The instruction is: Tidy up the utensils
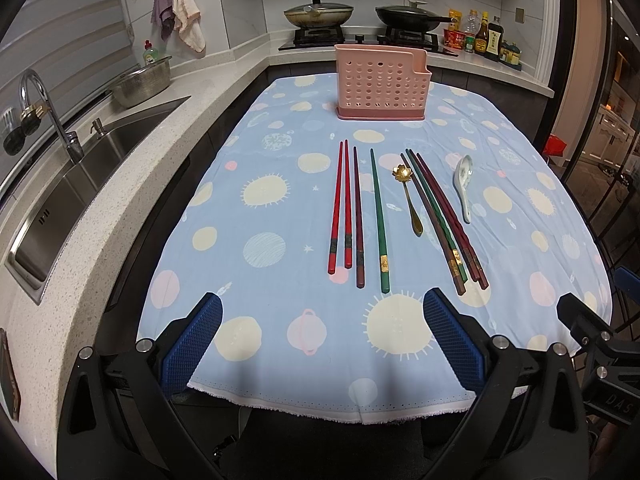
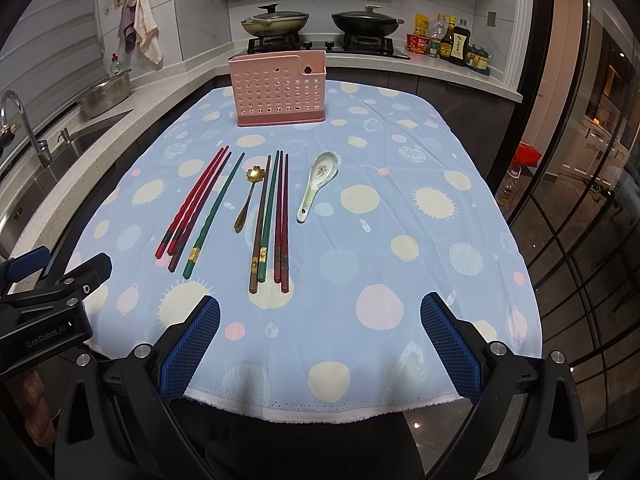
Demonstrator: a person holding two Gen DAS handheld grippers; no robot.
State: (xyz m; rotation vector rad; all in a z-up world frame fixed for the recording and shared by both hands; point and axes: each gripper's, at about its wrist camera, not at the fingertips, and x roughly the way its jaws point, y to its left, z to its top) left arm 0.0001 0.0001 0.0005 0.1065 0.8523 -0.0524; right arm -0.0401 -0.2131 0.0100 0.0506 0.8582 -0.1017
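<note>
Both tools are spread wide with nothing between the pads. My left tool (image 1: 322, 312) sits over the near edge of the tabletop (image 1: 280, 360); the right tool (image 2: 320, 314) is in the same posture just beside it, and each shows at the edge of the other's view.

Utensils lie in a row mid-cloth, handles toward me:
- red chopstick pair (image 1: 341, 204), side by side, nearly touching
- dark maroon chopstick (image 1: 359, 216) just right of them
- single green chopstick (image 1: 378, 220), lying apart
- gold flower spoon (image 1: 408, 196), bowl end pointing away from me
- bundle of four chopsticks (image 1: 444, 220), one green among brown and maroon, touching and partly overlapping
- white ceramic spoon (image 1: 463, 184), rightmost, well apart from the bundle

From the right wrist, same order: red pair (image 2: 192, 204), green single (image 2: 214, 216), gold spoon (image 2: 249, 196), bundle (image 2: 272, 216), ceramic spoon (image 2: 318, 184).

The pink perforated holder (image 1: 382, 84) stands upright on its tray at the far end of the cloth, well apart from the utensils. I can't see inside it.

Beyond: sink (image 1: 80, 168) to the left, stove with two lidded pans (image 1: 320, 14) behind, sauce bottles (image 1: 488, 36) at the right.
</note>
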